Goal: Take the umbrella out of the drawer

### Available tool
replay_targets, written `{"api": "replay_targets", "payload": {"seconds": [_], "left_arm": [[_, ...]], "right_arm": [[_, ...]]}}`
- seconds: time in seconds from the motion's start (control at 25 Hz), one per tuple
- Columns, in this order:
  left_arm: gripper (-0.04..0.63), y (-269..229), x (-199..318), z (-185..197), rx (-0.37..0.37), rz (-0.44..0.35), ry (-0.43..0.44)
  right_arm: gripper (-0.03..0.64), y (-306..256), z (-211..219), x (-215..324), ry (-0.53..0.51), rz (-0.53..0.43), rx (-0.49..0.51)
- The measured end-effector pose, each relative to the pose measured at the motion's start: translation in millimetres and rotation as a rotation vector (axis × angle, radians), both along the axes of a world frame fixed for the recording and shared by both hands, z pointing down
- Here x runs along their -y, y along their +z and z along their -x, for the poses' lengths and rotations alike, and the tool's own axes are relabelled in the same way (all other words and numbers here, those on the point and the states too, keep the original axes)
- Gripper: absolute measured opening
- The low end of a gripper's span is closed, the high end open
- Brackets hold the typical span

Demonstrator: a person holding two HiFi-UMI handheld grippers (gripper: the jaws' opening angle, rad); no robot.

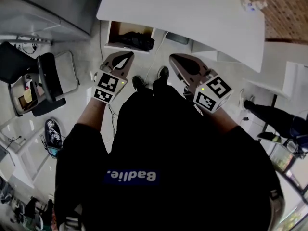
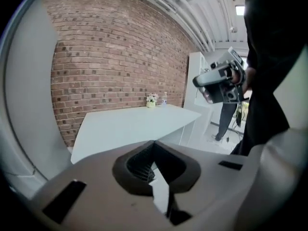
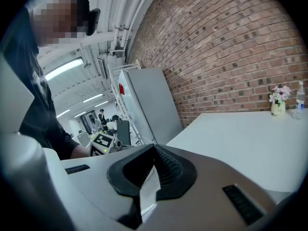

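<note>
A black folded umbrella (image 1: 138, 41) lies in an open drawer (image 1: 115, 33) under the white table (image 1: 183, 13). My left gripper (image 1: 129, 57) is shut and empty, its tips just short of the drawer's front edge. To the right of the drawer, my right gripper (image 1: 174, 58) is also shut with nothing in it. In the left gripper view the jaws (image 2: 154, 143) meet at the tips and point over the tabletop (image 2: 130, 124). In the right gripper view the jaws (image 3: 154, 147) are likewise together. Neither gripper view shows the umbrella.
A black office chair (image 1: 48, 76) stands to the left. A small flower vase (image 3: 278, 101) and a bottle (image 3: 301, 97) sit at the table's far end by the brick wall. A white cabinet (image 3: 144, 105) stands beyond the table. Another person's legs (image 1: 269, 114) show at the right.
</note>
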State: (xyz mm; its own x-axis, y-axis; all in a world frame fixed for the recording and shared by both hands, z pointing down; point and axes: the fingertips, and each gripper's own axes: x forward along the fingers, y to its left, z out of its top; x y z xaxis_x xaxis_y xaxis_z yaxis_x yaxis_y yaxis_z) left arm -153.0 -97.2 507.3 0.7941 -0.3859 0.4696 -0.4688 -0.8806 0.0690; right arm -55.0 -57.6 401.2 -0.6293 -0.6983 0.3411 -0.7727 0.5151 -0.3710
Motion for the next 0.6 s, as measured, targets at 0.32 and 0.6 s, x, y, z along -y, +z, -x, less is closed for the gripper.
{"api": "replay_targets", "payload": {"seconds": [0.32,0.6], "left_arm": [[0.025,79.8,29.7,-17.4,0.237,-0.008,0.139],[0.095,153.0,56.4,-22.9,0.428,0.030,0.248]], "right_arm": [[0.029,13.4,-22.9,13.0,0.037,0.031,0.007],[0.029,24.7,-52.5,18.9,0.086,0.070,0.011]]}}
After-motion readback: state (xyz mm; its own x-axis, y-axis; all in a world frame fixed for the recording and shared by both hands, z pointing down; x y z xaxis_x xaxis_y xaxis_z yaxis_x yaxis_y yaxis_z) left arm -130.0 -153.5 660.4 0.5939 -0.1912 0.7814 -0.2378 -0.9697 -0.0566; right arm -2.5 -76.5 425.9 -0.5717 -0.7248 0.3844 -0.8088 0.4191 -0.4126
